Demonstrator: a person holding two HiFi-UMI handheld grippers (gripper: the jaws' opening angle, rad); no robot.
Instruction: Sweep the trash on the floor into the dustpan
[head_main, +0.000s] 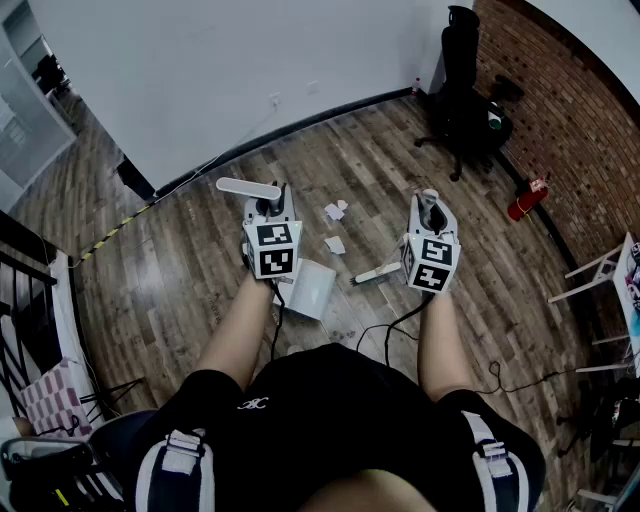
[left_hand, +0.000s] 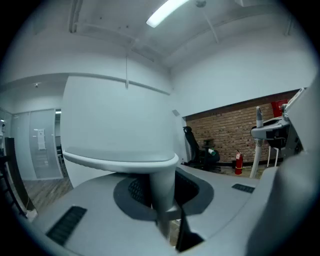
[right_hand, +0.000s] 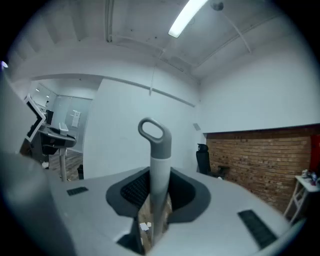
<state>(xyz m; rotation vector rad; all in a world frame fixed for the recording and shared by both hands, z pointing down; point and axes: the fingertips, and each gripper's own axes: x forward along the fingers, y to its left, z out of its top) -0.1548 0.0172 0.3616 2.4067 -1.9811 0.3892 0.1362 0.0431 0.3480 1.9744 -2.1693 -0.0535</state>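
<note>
Above a wood floor (head_main: 180, 260), my left gripper (head_main: 271, 206) is clamped on the upright handle (left_hand: 161, 192) of the dustpan (head_main: 312, 289), which rests on the boards near my legs. My right gripper (head_main: 431, 212) pinches the broom (right_hand: 160, 172) by its shaft. The broom's head (head_main: 377, 272) lies just right of the pan. Paper scraps (head_main: 335, 211) lie farther out, between both grippers.

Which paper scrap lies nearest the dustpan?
The lone scrap. It lies by itself, closest to the dustpan, while the other two scraps lie together farther away, towards the wall.
</note>
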